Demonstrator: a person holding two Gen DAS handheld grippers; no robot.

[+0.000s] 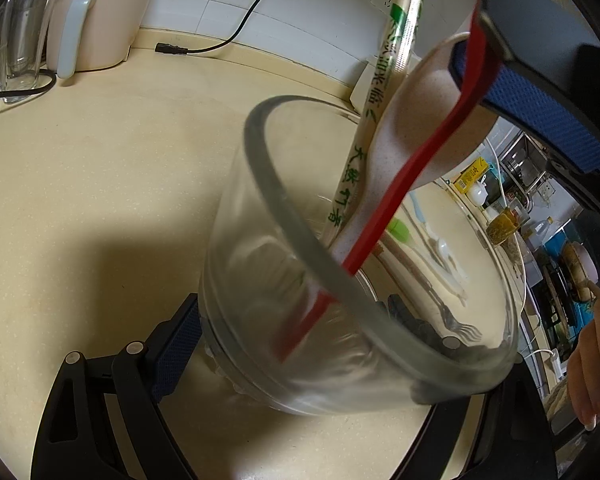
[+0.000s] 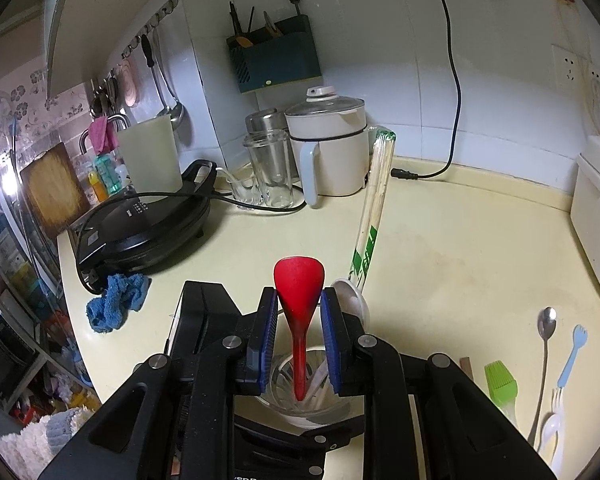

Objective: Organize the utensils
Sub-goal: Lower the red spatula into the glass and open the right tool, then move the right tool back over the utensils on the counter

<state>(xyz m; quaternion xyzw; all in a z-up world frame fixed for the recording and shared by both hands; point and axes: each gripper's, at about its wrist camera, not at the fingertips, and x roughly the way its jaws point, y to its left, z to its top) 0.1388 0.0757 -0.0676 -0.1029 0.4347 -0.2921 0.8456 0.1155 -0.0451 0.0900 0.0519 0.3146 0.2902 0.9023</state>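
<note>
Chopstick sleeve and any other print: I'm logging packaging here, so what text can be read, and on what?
Chopstick sleeve: green Chinese print, "天然竹" legible, the rest blurred.
Yellow box: print too small to read.
Griddle panel: markings too small to read.
Nothing else readable.

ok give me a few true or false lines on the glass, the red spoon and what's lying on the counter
1. The left gripper holds the glass. True.
2. The red spoon is clamped by the right gripper. True.
3. The glass is empty. False: the red spoon's handle, a white spoon and a chopstick pack stand in it.
4. The green brush is in the glass. False: it lies on the counter.
5. A metal spoon lies on the counter beside a blue fork. True.
6. The blue cloth hangs on the wall. False: it lies on the counter.
</note>
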